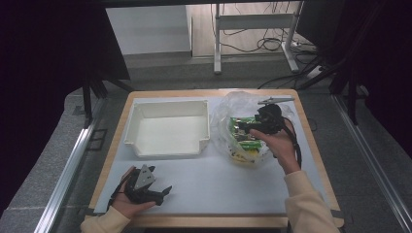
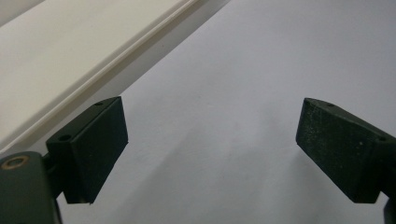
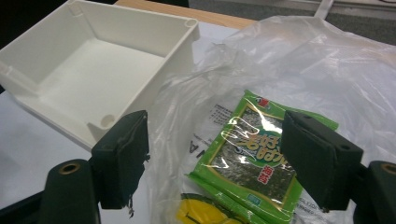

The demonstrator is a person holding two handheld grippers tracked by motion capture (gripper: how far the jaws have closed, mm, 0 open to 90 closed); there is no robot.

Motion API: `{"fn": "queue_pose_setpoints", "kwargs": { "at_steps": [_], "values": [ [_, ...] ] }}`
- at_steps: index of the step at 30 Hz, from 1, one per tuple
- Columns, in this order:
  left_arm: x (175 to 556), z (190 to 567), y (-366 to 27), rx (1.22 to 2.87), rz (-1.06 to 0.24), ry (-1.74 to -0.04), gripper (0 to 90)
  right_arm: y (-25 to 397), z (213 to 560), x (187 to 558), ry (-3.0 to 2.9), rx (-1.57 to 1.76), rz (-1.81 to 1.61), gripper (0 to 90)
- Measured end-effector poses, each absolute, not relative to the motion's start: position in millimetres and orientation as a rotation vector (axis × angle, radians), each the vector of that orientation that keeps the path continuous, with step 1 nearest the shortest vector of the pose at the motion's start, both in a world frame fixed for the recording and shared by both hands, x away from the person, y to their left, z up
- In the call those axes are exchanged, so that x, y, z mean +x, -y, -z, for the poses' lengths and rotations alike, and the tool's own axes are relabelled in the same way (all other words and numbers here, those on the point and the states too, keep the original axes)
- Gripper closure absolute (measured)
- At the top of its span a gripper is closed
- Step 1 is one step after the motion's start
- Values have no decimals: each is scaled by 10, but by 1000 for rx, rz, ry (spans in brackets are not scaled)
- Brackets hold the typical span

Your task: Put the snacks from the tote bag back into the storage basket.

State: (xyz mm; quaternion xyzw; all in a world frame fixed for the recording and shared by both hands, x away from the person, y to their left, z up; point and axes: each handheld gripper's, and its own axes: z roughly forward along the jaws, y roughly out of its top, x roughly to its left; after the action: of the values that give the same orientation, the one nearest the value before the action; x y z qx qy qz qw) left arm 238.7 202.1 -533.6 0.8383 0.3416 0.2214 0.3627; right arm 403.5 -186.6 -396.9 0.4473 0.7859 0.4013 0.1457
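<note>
In the right gripper view, a yellow packet [image 3: 201,213] inside the clear plastic bag [image 3: 299,60] is cut off by the bottom edge, so its print cannot be read. The green seaweed packet [image 3: 254,154] is partly covered by one jaw, and glare on the bag blurs some lettering. In the high view, the person's right hand [image 1: 277,143] hides part of the bag's contents near the table's right edge. The white bin [image 2: 60,51] is cropped to a strip of rim in the left gripper view.

Soft, even overhead light brightens the desk [image 1: 209,189] amid dark surroundings, glare streaks the plastic bag [image 3: 299,60], and close tongs blur slightly.
</note>
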Motion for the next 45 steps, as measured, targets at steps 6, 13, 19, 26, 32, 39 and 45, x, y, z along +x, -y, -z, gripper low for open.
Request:
{"fn": "queue_pose_setpoints", "kwargs": {
  "at_steps": [6, 13, 19, 26, 32, 39, 45],
  "values": [
    [2389, 5336, -2022, 2160, -569, -882, 91, 1929, 4035, 4166, -2260, 1343, -1126, 254],
    [2389, 5340, -2019, 2161, -570, -883, 91, 1984, 4101, 4272, -2262, 1400, -1098, 265],
    [2394, 5340, -2021, 2172, -569, -879, 91, 2033, 4141, 4346, -2262, 1435, -1074, 278],
    [2391, 5339, -2022, 2171, -570, -879, 91, 2077, 4178, 4413, -2261, 1475, -1062, 295],
    [2386, 5340, -2018, 2163, -570, -881, 91, 2085, 4222, 4479, -2258, 1499, -1029, 307],
    [2387, 5339, -2021, 2172, -570, -877, 91, 2086, 4294, 4564, -2274, 1524, -989, 336],
    [2384, 5339, -2023, 2166, -568, -879, 91, 2114, 4351, 4625, -2278, 1556, -950, 343]
  ]
}}
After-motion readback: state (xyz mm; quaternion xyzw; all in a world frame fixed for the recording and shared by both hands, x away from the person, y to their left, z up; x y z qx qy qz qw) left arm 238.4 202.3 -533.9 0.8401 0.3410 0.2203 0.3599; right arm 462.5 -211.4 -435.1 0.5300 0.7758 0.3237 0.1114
